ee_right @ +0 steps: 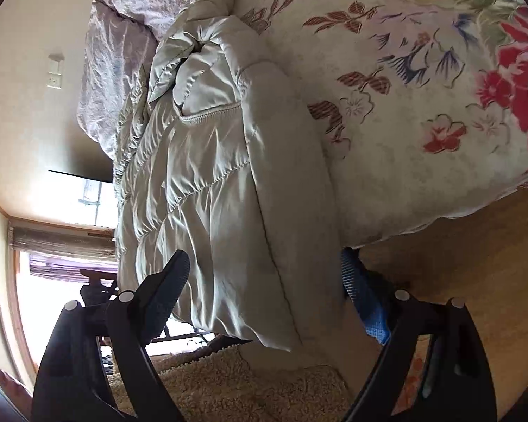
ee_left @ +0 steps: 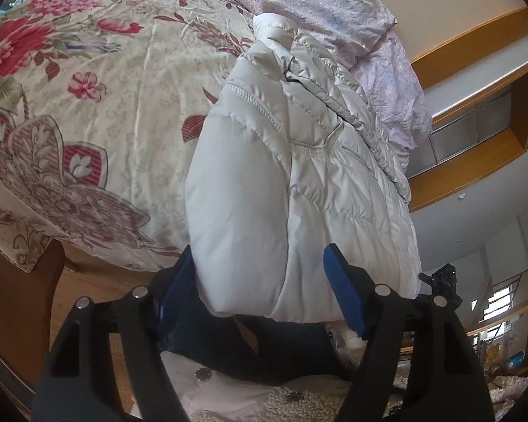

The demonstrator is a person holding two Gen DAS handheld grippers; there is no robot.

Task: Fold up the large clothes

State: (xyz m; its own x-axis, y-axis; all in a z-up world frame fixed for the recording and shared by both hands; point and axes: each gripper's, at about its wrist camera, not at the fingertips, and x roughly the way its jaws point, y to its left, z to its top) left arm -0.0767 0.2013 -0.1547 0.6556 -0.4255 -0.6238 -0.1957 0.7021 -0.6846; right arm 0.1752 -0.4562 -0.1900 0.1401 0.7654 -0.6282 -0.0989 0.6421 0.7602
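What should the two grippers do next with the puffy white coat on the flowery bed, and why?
Probably squeeze shut on it. The puffy white quilted coat lies on the flowery bedspread, and its near edge already sits between the open fingers of the left gripper and the right gripper. Neither visibly pinches it yet, so gripping likely comes before lifting to fold.

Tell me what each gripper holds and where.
Both straddle the white puffer jacket's near hem: left gripper, right gripper. Whether the pads press cannot be told.

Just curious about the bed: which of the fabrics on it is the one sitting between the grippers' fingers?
The plain cream puffy jacket, its folded end between both grippers' fingers. The floral bedspread has red flowers; the lilac quilt lies beyond the jacket.
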